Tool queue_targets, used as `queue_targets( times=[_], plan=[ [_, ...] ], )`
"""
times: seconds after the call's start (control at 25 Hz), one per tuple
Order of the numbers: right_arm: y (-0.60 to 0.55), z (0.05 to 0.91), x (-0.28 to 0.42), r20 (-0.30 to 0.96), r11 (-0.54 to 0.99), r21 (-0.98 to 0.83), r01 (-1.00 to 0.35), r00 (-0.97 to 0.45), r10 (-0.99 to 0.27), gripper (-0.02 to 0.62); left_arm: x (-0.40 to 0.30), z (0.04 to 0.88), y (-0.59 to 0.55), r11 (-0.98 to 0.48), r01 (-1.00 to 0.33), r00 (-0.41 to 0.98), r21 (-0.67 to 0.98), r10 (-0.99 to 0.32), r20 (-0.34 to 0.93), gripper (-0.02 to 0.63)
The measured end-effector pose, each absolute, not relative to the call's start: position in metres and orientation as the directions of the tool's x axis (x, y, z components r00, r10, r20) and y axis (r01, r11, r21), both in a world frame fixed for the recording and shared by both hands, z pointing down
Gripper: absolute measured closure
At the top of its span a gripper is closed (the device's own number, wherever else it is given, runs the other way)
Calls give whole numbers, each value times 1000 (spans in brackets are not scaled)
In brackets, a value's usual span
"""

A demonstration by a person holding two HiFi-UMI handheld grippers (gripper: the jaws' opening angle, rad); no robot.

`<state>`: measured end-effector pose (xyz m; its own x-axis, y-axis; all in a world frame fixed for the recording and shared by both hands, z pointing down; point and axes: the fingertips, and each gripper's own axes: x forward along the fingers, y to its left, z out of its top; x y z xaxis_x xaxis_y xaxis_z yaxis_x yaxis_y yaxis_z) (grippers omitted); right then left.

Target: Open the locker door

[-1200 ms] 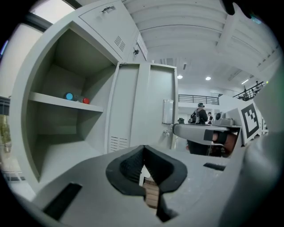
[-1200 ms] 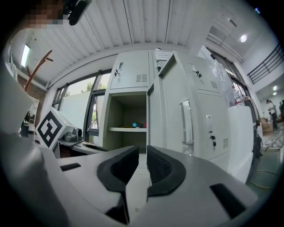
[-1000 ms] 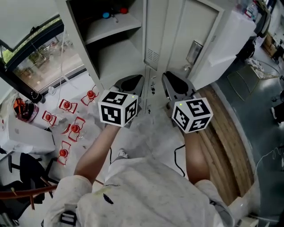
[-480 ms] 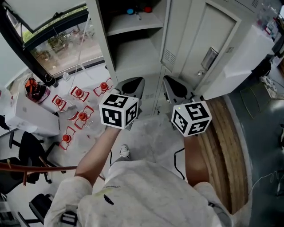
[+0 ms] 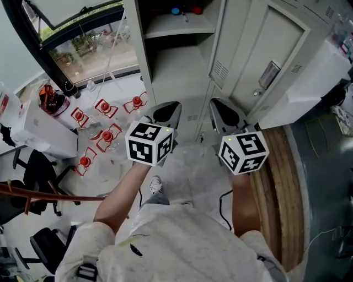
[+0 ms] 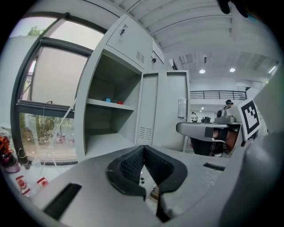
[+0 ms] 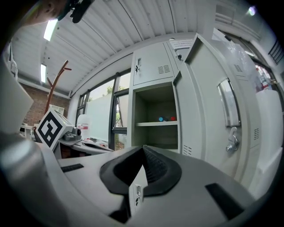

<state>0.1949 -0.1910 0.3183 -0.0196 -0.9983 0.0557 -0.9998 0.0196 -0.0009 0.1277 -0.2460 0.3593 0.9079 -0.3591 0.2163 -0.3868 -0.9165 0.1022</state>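
**Head view:** Locker at top centre, one compartment open. Locker door is swung wide to the locker's right, outer face showing, w/ handle on it. The shelf inside the locker carries a blue item and a red item. Left tool is in front of the open compartment. Right tool is in front of the door's hinge side. Both tools are clear of the locker, no contact. Small red-and-white items lie on the floor to the locker's left.

**Left gripper view:** Left tool is fully closed, tips meeting, nothing gripped. It points at the locker, approx. where the compartment meets the door. The door stands open. A vent sits low on the door's hinge side.

**Right gripper view:** Right tool is fully closed, pads together, nothing held. The locker is straight ahead, compartment open, blue and red items on its shelf. The door hangs open to the locker's right, w/ handle and latch facing out. The tool is apart from both.
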Motion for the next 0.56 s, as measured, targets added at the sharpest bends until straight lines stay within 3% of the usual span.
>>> queue_targets(
  times=[0.56],
  plan=[
    [-193, 320, 183, 54, 46, -17, -999, -47, -997, 592, 115, 360, -248, -911, -402, 900, 96, -373, 228, 600]
  ],
)
